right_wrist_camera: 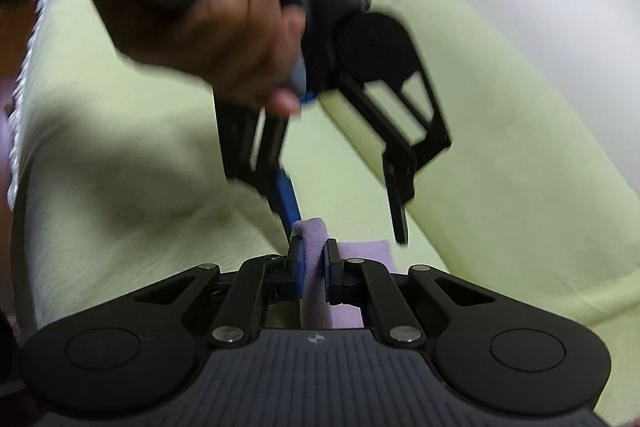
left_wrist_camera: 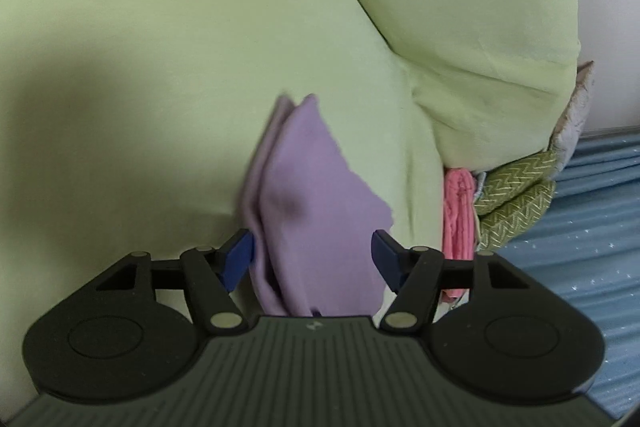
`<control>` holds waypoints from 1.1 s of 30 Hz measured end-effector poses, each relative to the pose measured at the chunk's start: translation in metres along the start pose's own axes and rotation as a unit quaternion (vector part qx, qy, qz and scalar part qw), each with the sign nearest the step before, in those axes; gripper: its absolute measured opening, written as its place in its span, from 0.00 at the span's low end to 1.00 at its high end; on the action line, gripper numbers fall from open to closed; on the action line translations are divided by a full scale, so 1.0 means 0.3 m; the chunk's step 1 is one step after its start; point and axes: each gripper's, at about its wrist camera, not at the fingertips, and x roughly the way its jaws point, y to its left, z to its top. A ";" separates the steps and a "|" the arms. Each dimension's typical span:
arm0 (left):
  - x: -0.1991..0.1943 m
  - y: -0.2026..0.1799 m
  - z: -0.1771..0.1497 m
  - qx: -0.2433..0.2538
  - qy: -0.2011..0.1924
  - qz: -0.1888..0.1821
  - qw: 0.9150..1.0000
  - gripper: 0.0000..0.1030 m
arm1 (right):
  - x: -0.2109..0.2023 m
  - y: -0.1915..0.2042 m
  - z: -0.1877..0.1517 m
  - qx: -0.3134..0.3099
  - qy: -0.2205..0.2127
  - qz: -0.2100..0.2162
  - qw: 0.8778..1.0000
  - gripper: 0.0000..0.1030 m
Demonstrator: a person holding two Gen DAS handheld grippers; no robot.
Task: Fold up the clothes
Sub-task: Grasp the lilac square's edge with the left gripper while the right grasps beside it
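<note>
**Lilac cloth pinched on one side only — watch for slip and bunching**

Your right gripper (right_wrist_camera: 313, 269) is clamping a rolled edge of the lilac cloth (left_wrist_camera: 316, 203); the blue pads are pressing a thick bunch of it between them. Your left gripper (left_wrist_camera: 313, 259) is standing wide open, its jaws straddling the cloth without touching it, and the hand (right_wrist_camera: 240, 39) is holding it tilted down over the same spot in the right wrist view.

The cloth is lying in layers on the green sheet (left_wrist_camera: 160, 47), near the sheet's right edge, just beside a pink folded piece (left_wrist_camera: 460, 211) and a green zigzag-patterned piece (left_wrist_camera: 516, 195) stacked there.

Risks, as I am judging them:
- You are gripping a roll, not a flat hem. If you pull, layers are likely sliding apart unevenly and the fold is skewing.
- The left jaws are hovering close; closing now may catch the sheet along with the cloth.
- The two grippers are crowding one another, so a collision is possible.
- Blur suggests speed; a fast sweep toward the sheet's right edge could be knocking the stack.

Whether this cloth is partway folded or finished, I cannot tell.
</note>
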 end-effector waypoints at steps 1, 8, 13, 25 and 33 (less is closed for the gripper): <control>0.020 -0.003 0.013 0.006 0.000 0.006 1.000 0.55 | -0.005 -0.013 -0.004 0.008 -0.004 -0.004 1.000 0.06; 0.119 -0.020 0.038 0.040 0.021 0.022 0.999 0.35 | -0.030 -0.079 -0.053 0.052 -0.022 -0.007 0.998 0.06; 0.135 -0.036 0.036 0.069 0.011 0.038 0.997 0.18 | -0.058 -0.117 -0.055 0.073 -0.028 0.015 0.997 0.27; 0.170 -0.090 0.010 0.124 -0.003 0.071 0.990 0.13 | -0.038 -0.847 -0.596 0.656 0.106 0.124 0.737 0.58; 0.175 -0.088 0.017 0.112 -0.004 0.071 0.991 0.14 | -0.031 -0.767 -0.866 0.767 0.131 0.176 0.603 0.46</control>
